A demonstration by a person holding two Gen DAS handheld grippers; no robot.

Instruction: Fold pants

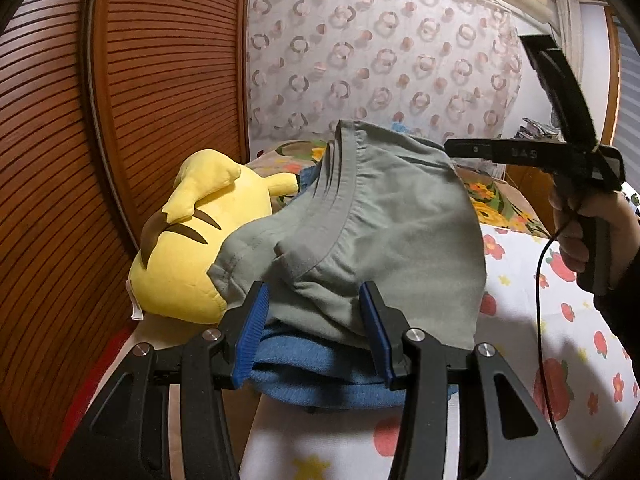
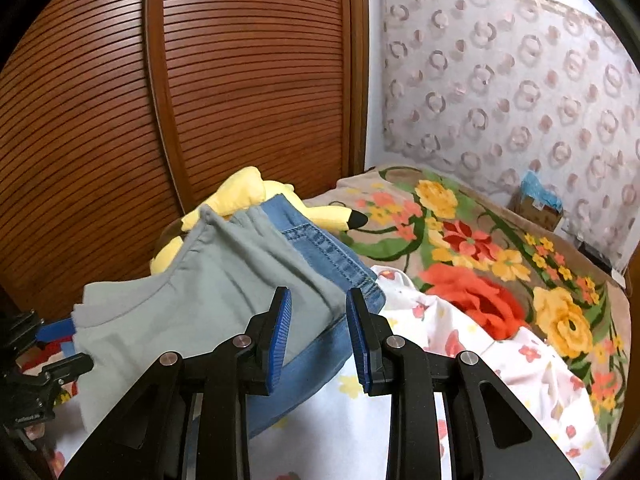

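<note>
Folded grey-green pants [image 1: 380, 220] lie on top of folded blue jeans [image 1: 320, 368] on the bed. My left gripper [image 1: 314, 332] stands open at the pile's near edge. The pants' lower fold sits loosely between its blue pads [image 1: 252, 332], which do not press on it. In the right wrist view the same pants [image 2: 192, 292] rest on the jeans [image 2: 320, 236]. My right gripper [image 2: 320, 340] is open just off the pants' near right corner and holds nothing. A hand [image 1: 580, 232] carries that gripper at the pile's right side.
A yellow plush toy [image 1: 192, 248] lies against the pile's far left, beside the brown louvred wardrobe door [image 1: 160, 80]. The white flowered sheet [image 2: 460, 380] spreads to the right, with a floral blanket [image 2: 480, 240] beyond it. A cardboard box [image 2: 538, 208] stands by the patterned curtain.
</note>
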